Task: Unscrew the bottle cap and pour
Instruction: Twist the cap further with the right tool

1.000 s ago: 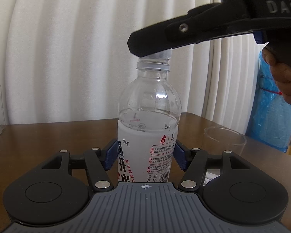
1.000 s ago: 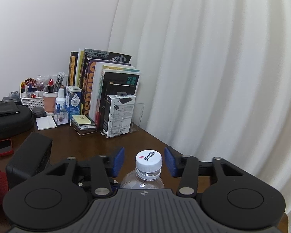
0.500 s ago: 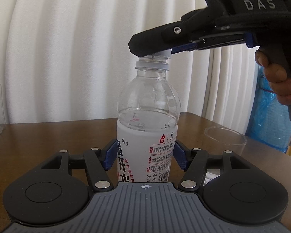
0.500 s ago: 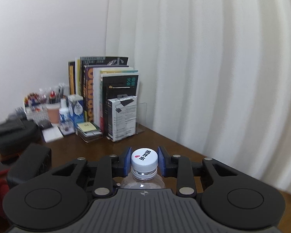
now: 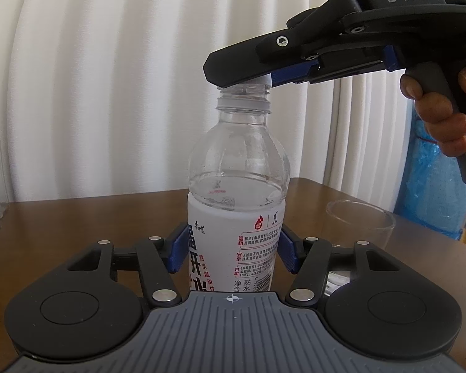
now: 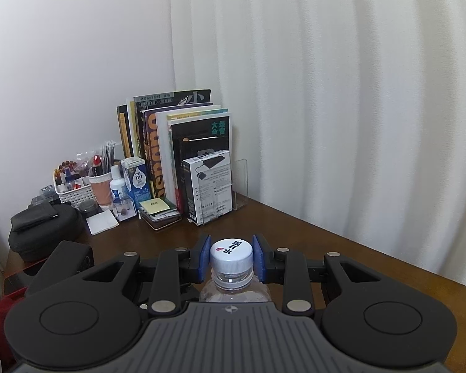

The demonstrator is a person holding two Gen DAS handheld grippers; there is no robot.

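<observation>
A clear water bottle with a white label stands upright on the brown table, part full. My left gripper is shut on the bottle's labelled body. My right gripper comes from the upper right in the left wrist view and is shut on the white cap. The bottle's neck threads show below the cap, so the cap sits raised. A clear glass cup stands on the table to the right of the bottle.
Books stand in a clear holder at the back by the wall. A white basket of small items, a paper cup and a black case sit at the back left. A blue plastic bag hangs at the right.
My right gripper closed on the cap and turned with it. The cap has risen, showing the neck threads. The left gripper and bottle stayed put.
</observation>
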